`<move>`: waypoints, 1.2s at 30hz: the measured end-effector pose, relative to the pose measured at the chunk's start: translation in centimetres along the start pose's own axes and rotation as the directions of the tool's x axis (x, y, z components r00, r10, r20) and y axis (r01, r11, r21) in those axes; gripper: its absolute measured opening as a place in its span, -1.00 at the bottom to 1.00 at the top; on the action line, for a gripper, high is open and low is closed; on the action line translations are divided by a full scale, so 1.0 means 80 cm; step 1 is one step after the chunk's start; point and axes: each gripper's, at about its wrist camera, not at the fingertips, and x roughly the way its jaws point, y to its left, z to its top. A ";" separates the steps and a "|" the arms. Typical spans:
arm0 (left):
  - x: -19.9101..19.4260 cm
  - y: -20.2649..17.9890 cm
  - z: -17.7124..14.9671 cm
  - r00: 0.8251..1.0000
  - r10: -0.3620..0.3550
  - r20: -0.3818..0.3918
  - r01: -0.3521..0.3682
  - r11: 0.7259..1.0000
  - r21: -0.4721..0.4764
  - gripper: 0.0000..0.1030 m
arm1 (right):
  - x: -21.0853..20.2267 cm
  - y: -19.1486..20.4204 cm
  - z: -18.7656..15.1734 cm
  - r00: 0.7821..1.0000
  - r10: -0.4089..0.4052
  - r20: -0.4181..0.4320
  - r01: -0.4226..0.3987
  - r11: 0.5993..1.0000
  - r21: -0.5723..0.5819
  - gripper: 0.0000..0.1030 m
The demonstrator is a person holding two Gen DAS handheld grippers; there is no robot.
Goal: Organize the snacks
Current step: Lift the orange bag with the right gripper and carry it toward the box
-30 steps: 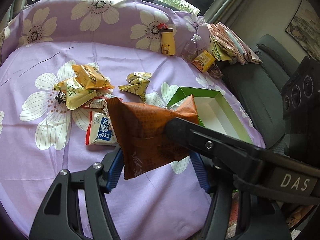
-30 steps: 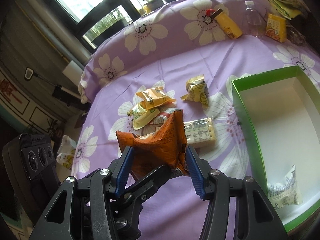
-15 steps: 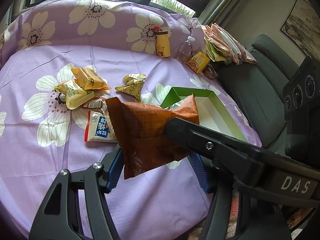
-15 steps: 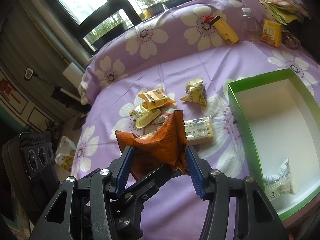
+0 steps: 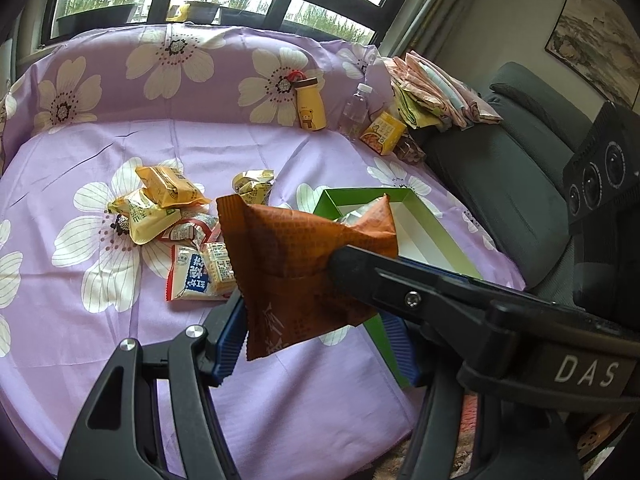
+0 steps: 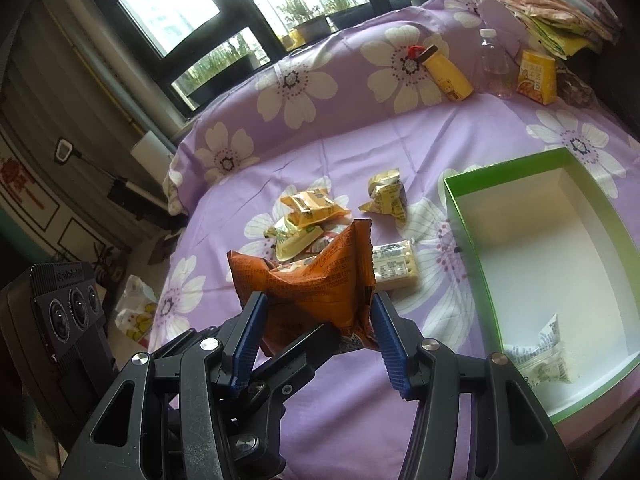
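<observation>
Packaging blocks much of what we want to see: the orange snack bag (image 5: 296, 264) hangs in the air above the purple flowered cloth (image 5: 120, 360), and it covers the near corner of the green box (image 5: 436, 232) in the left wrist view. We cannot read the print on the bag, and its lower edge is lost behind black gripper parts in the right wrist view.

We see the right gripper (image 6: 316, 332) clamped on the bag, its blue pads pressing both sides. In the left wrist view one right finger (image 5: 360, 268) crosses in front of the bag. We see the left gripper (image 5: 316, 344) with the bag between its pads; the left pad touches the bag's edge, but the right pad is hidden behind the other tool, so we cannot tell whether it grips.

Just beyond the bag lies the pile of yellow snack packs (image 6: 300, 216) and a white cracker pack (image 6: 396, 268). Right of the bag stands the green box, holding one small white packet (image 6: 548, 356). Farther beyond the bag, against the raised cloth, stand a yellow bottle (image 6: 448, 76) and a clear bottle (image 6: 496, 64).
</observation>
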 end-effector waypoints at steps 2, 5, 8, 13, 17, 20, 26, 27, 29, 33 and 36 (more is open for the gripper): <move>0.001 -0.001 0.000 1.000 -0.008 -0.003 0.008 1.000 -0.004 0.20 | -0.002 -0.002 0.001 1.000 -0.006 0.002 0.006 1.000 0.000 0.10; 0.003 -0.003 0.001 1.000 -0.013 -0.007 0.013 1.000 -0.006 0.20 | -0.004 -0.003 0.001 1.000 -0.012 0.004 0.012 1.000 0.001 0.10; 0.006 -0.006 0.001 1.000 -0.015 -0.016 0.015 1.000 -0.006 0.20 | -0.005 -0.006 0.001 1.000 -0.014 0.005 0.014 1.000 0.009 0.10; 0.014 -0.013 0.002 0.999 -0.028 -0.034 0.028 1.000 0.001 0.20 | -0.008 -0.014 0.000 1.000 -0.022 0.010 0.022 0.999 0.024 0.10; 0.023 -0.021 0.005 0.999 -0.028 -0.041 0.029 0.999 0.019 0.19 | -0.012 -0.023 0.001 0.999 -0.029 0.024 0.028 0.999 0.043 0.10; 0.031 -0.027 0.007 0.998 -0.034 -0.046 0.036 0.999 0.030 0.19 | -0.014 -0.032 0.001 0.999 -0.028 0.036 0.026 0.998 0.056 0.10; 0.050 -0.039 0.010 0.996 -0.048 -0.071 0.051 0.997 0.052 0.19 | -0.017 -0.051 0.001 0.998 -0.048 0.046 0.044 0.995 0.093 0.10; 0.052 -0.041 0.011 0.996 -0.049 -0.071 0.053 0.997 0.058 0.19 | -0.018 -0.055 0.002 0.998 -0.049 0.049 0.044 0.994 0.098 0.10; 0.056 -0.046 0.012 0.995 -0.056 -0.078 0.061 0.996 0.066 0.19 | -0.020 -0.061 0.003 0.997 -0.051 0.054 0.045 0.993 0.108 0.10; 0.067 -0.057 0.013 0.994 -0.071 -0.085 0.078 0.994 0.082 0.19 | -0.024 -0.075 0.002 0.996 -0.068 0.061 0.059 0.990 0.128 0.10; 0.078 -0.066 0.013 0.992 -0.080 -0.099 0.089 0.992 0.087 0.19 | -0.027 -0.089 0.003 0.995 -0.074 0.061 0.064 0.987 0.150 0.10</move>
